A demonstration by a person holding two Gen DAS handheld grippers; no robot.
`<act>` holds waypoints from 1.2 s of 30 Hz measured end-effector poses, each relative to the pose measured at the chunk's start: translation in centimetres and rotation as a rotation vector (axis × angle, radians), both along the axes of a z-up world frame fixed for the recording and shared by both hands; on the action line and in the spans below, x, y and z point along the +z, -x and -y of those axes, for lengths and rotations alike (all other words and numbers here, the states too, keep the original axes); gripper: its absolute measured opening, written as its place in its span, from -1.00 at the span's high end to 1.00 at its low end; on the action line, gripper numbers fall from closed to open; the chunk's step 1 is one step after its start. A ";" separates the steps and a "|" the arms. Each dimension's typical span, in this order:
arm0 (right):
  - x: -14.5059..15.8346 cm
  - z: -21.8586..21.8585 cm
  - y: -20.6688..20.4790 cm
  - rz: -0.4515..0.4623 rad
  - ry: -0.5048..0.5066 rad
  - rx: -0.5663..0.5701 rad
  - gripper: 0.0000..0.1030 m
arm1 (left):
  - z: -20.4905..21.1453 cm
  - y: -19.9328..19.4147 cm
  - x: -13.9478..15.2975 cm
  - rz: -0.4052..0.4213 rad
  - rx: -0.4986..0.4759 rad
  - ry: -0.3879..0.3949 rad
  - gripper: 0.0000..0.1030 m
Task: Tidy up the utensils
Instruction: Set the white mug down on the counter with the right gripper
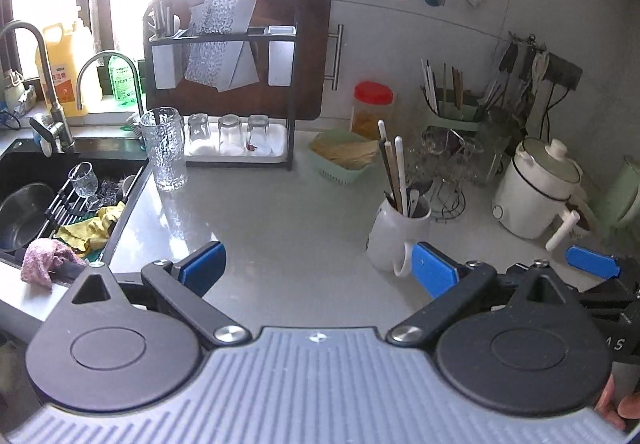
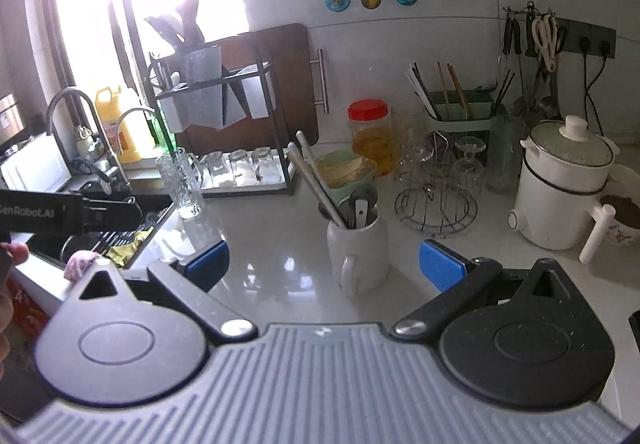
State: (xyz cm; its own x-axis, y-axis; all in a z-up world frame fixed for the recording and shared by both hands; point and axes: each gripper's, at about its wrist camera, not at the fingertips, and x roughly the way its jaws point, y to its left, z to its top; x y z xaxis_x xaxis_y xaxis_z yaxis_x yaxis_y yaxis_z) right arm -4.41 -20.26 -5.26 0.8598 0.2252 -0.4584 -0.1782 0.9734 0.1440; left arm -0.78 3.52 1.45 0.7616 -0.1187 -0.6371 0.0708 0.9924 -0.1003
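The white mug stands on the counter toward its front edge, handle turned to the front, and holds the utensils: white and dark chopsticks leaning up and to the left, and a spoon with what may be other pieces low inside, too dark to sort out. Further back, near the wall, a green caddy holds more chopsticks upright, with a wire glass rack between it and the mug. The right gripper hangs just in front of the mug, fingers spread wide with nothing between them, the mug roughly centred in the gap. The left gripper is likewise wide open and holds nothing, over bare counter with the mug at its right finger. This would fit either utensils gathered in the mug and due for the caddy, or a mug just filled. Any grasp of the chopsticks would call for closing on thin, slippery, leaning sticks above the mug's rim.
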 end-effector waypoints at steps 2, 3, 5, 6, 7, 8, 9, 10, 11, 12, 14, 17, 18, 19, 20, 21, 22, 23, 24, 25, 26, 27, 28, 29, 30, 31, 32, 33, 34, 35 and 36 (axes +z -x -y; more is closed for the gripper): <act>-0.2 -0.1 0.7 0.004 0.001 -0.002 -1.00 | 0.0 0.8 -0.2 0.001 -0.004 -0.002 -0.96; -0.4 -0.1 0.9 0.002 0.002 -0.006 -1.00 | 0.0 1.1 -0.3 -0.002 -0.004 -0.003 -0.96; -0.7 0.1 1.3 -0.003 0.002 -0.008 -1.00 | 0.0 1.7 -0.6 -0.006 -0.002 -0.003 -0.96; -0.8 0.1 1.5 -0.004 0.003 -0.009 -1.00 | 0.0 1.9 -0.6 -0.008 0.000 -0.003 -0.96; -0.8 0.1 1.7 -0.004 0.004 -0.009 -1.00 | 0.0 2.0 -0.6 -0.009 0.002 -0.003 -0.96; -0.9 0.1 1.8 -0.005 0.004 -0.009 -1.00 | -0.1 2.2 -0.7 -0.009 0.003 -0.005 -0.96; -0.9 0.1 1.9 -0.006 0.005 -0.009 -1.00 | -0.1 2.4 -0.7 -0.009 0.005 -0.007 -0.96; -0.9 0.1 1.9 -0.006 0.005 -0.007 -1.00 | 0.0 2.6 -0.7 -0.009 0.006 -0.008 -0.96; -0.9 0.1 2.0 -0.004 0.006 -0.004 -1.00 | 0.0 2.7 -0.7 -0.009 0.006 -0.009 -0.96; -0.9 0.1 2.0 -0.003 0.008 -0.004 -1.00 | 0.0 2.8 -0.7 -0.009 0.007 -0.009 -0.96; -0.9 0.2 2.1 -0.002 0.007 -0.006 -1.00 | 0.1 2.9 -0.6 -0.009 0.007 -0.009 -0.96; -0.8 0.3 2.2 0.000 0.007 -0.006 -1.00 | 0.0 3.0 -0.6 -0.009 0.008 -0.010 -0.96; -0.8 0.2 2.2 0.002 0.007 -0.006 -1.00 | 0.0 3.1 -0.6 -0.010 0.009 -0.010 -0.96; -0.8 0.3 2.3 0.004 0.007 -0.006 -1.00 | -0.1 3.2 -0.6 -0.010 0.011 -0.009 -0.96; -0.9 0.2 2.4 0.006 0.008 -0.006 -1.00 | -0.1 3.3 -0.6 -0.010 0.011 -0.010 -0.96; -0.9 0.2 2.4 0.007 0.008 -0.008 -1.00 | -0.2 3.3 -0.6 -0.011 0.010 -0.013 -0.96; -0.9 0.2 2.5 0.008 0.007 -0.009 -1.00 | -0.2 3.4 -0.6 -0.010 0.010 -0.013 -0.96; -0.9 0.2 2.6 0.009 0.006 -0.009 -1.00 | -0.2 3.5 -0.6 -0.009 0.010 -0.012 -0.96; -0.9 0.2 2.7 0.009 0.006 -0.009 -1.00 | -0.2 3.5 -0.6 -0.009 0.010 -0.011 -0.96; -0.9 0.2 2.7 0.010 0.007 -0.009 -1.00 | -0.1 3.4 -0.5 -0.011 0.011 -0.011 -0.96; -0.9 0.1 2.8 0.010 0.008 -0.010 -1.00 | -0.2 3.5 -0.5 -0.009 0.011 -0.009 -0.96; -0.8 0.0 2.9 0.013 0.010 -0.010 -1.00 | -0.2 3.6 -0.5 -0.006 0.011 -0.009 -0.96; -0.8 -0.2 3.0 0.016 0.012 -0.009 -1.00 | -0.3 3.6 -0.5 -0.006 0.012 -0.009 -0.96; -0.8 -0.3 3.0 0.017 0.013 -0.011 -1.00 | -0.4 3.7 -0.4 -0.004 0.010 -0.008 -0.96; -0.8 -0.3 3.1 0.016 0.012 -0.010 -1.00 | -0.6 3.8 -0.4 -0.003 0.010 -0.007 -0.96; -0.8 -0.3 3.1 0.018 0.009 -0.008 -1.00 | -0.8 3.8 -0.4 -0.003 0.010 -0.008 -0.96; -0.8 -0.4 3.1 0.022 0.007 -0.007 -1.00 | -1.0 3.9 -0.3 -0.001 0.009 -0.010 -0.96; -0.8 -0.4 3.2 0.025 0.008 -0.008 -1.00 | -1.1 4.0 -0.3 0.001 0.008 -0.012 -0.96; -0.7 -0.5 3.2 0.028 0.008 -0.010 -1.00 | -1.3 4.1 -0.2 0.002 0.009 -0.014 -0.96; -0.7 -0.7 3.2 0.028 0.007 -0.012 -1.00 | -1.5 4.1 -0.2 0.002 0.013 -0.015 -0.96; -0.7 -0.8 3.3 0.029 0.007 -0.014 -1.00 | -1.7 4.1 -0.1 0.002 0.015 -0.014 -0.96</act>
